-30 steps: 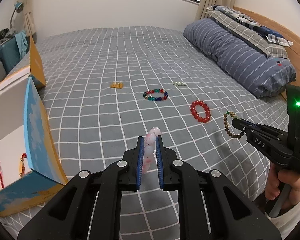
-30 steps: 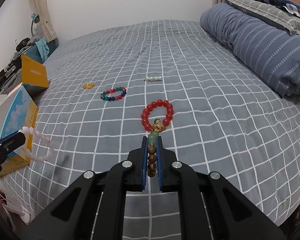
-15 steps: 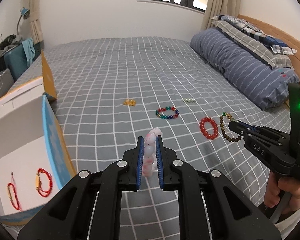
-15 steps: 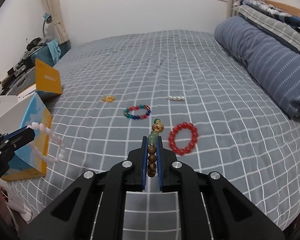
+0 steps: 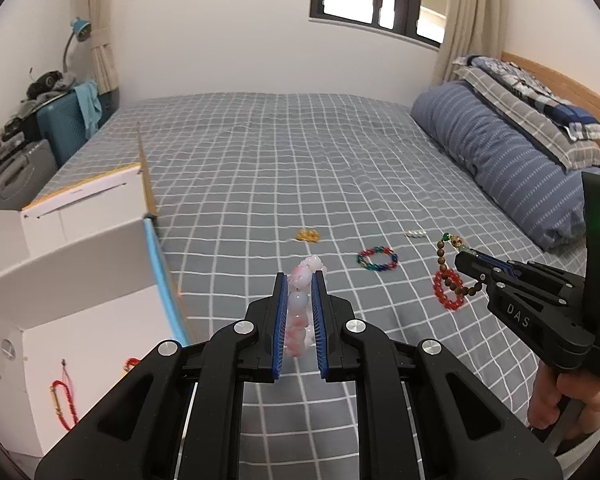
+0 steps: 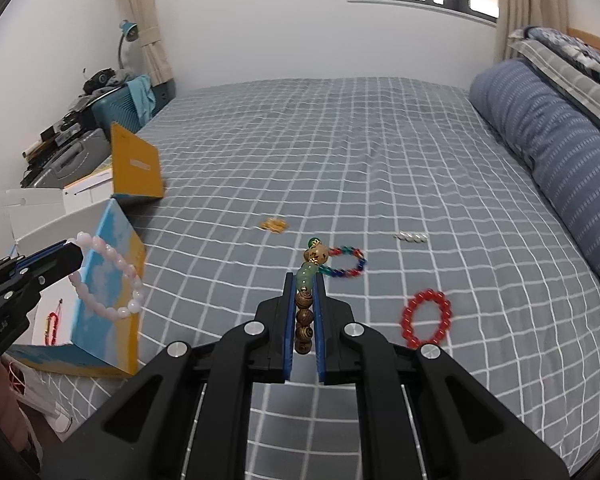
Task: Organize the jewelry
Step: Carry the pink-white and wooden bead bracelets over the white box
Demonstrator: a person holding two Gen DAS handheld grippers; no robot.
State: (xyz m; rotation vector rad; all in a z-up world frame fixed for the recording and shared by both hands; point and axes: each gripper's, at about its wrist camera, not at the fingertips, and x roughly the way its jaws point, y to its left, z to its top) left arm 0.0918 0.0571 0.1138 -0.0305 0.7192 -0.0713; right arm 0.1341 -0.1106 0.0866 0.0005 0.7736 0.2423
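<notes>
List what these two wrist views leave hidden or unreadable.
- Pink bead bracelet, left wrist view: its lower part is hidden between the left hand-held gripper's pads.
- Wooden bead bracelet, right wrist view: its lower beads are hidden in the right hand-held gripper.
- Open box, left wrist view: cut off by the frame edge.
- Small gold piece and small white piece: too small to identify.

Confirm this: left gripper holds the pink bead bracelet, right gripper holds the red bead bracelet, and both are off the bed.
Not quite. The right gripper holds the brown wooden bead bracelet; the red bead bracelet lies on the bed, as the right wrist view shows. The left gripper does hold the pink bead bracelet, off the bed.
</notes>
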